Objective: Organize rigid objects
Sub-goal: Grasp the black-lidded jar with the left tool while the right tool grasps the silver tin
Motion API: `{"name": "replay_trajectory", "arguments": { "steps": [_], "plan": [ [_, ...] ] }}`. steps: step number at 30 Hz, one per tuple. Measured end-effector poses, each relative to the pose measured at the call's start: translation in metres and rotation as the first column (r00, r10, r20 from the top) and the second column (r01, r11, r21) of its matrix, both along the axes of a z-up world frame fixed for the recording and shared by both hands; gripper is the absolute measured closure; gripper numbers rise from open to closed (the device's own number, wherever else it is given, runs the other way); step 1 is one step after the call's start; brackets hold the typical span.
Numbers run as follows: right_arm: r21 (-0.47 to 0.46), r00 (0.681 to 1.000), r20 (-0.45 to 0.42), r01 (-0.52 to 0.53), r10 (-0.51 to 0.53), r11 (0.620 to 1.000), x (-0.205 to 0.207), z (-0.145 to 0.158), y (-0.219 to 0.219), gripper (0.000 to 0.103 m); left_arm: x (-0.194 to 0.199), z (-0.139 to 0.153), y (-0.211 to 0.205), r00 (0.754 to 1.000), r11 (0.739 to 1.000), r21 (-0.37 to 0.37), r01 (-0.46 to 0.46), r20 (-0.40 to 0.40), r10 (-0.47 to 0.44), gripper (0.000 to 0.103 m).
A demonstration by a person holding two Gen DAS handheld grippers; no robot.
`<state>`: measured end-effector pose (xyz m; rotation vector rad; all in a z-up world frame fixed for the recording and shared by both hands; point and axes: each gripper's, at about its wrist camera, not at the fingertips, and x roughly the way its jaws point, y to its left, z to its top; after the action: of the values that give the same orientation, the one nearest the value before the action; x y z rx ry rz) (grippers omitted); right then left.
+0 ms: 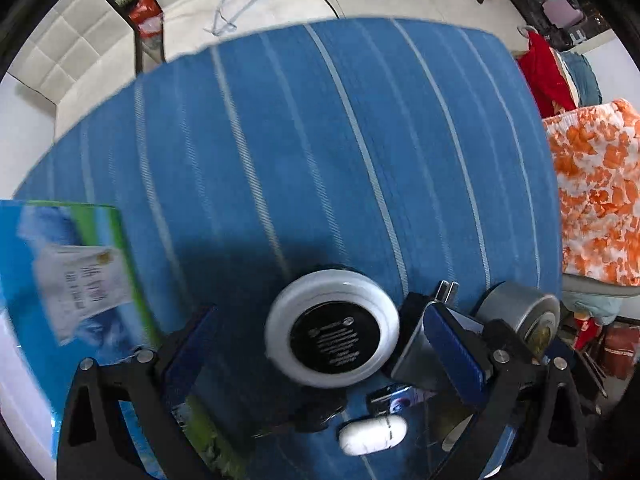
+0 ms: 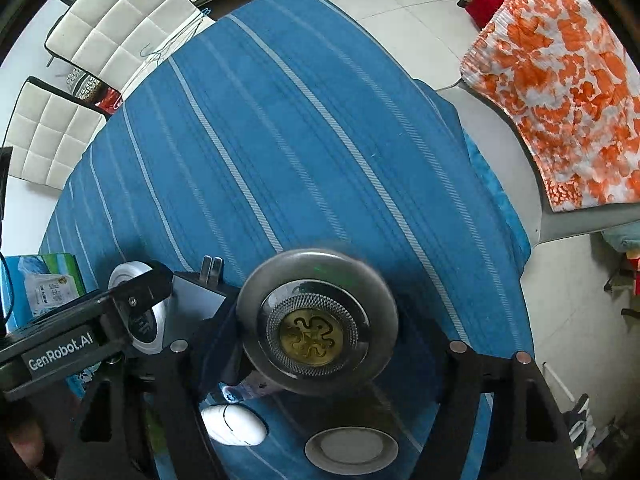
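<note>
Blue pads line the left hand-held gripper [image 1: 316, 344], spread wide around a round white jar [image 1: 332, 328] with a black label, low in the frame. No pad touches it yet. The right hand-held gripper [image 2: 320, 344] stands spread around a grey metal tin [image 2: 318, 322] with a gold middle; whether it pinches, I cannot tell. Both sit on a striped blue cloth over the surface [image 2: 280, 140]. I think this is the grabbing step. Next, each one needs to close gently on smooth, hard, round sides. A white oval case [image 2: 234, 424] lies near.
</note>
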<state>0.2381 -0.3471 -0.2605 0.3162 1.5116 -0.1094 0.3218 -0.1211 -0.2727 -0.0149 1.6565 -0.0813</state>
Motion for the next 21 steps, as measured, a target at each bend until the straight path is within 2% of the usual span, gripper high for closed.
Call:
{"name": "replay_trajectory", "arguments": {
  "steps": [6,9,11,14,18,21],
  "plan": [
    [0.006,1.0,-0.004,-0.011,0.011,1.0,-0.002,0.001,0.001,0.026,-0.004,-0.014,0.004,0.999,1.0,-0.009,-0.027,-0.032,0.027,0.0],
    [-0.016,1.0,0.0,-0.023,0.023,1.0,-0.002,0.002,0.004,0.026,-0.015,-0.022,-0.001,0.999,0.999,0.033,0.034,-0.038,-0.033,0.002],
    [-0.016,1.0,-0.002,-0.012,0.012,1.0,0.0,0.001,0.003,0.026,-0.021,-0.024,0.0,0.999,0.999,0.03,0.03,-0.027,-0.029,0.002],
    [-0.002,1.0,-0.028,0.005,-0.005,1.0,0.005,-0.006,0.0,0.026,-0.026,-0.023,0.001,1.0,1.0,0.011,0.011,-0.01,-0.011,0.014],
    [-0.029,0.999,-0.051,-0.008,0.006,1.0,0.006,-0.017,0.004,0.027,-0.031,-0.019,-0.01,0.998,0.996,0.065,0.06,0.026,-0.062,0.028],
    [-0.058,0.999,-0.051,-0.011,0.008,0.998,0.005,-0.016,0.009,0.028,-0.031,-0.017,-0.016,0.998,0.997,0.063,0.054,0.042,-0.057,0.03]
  ]
}}
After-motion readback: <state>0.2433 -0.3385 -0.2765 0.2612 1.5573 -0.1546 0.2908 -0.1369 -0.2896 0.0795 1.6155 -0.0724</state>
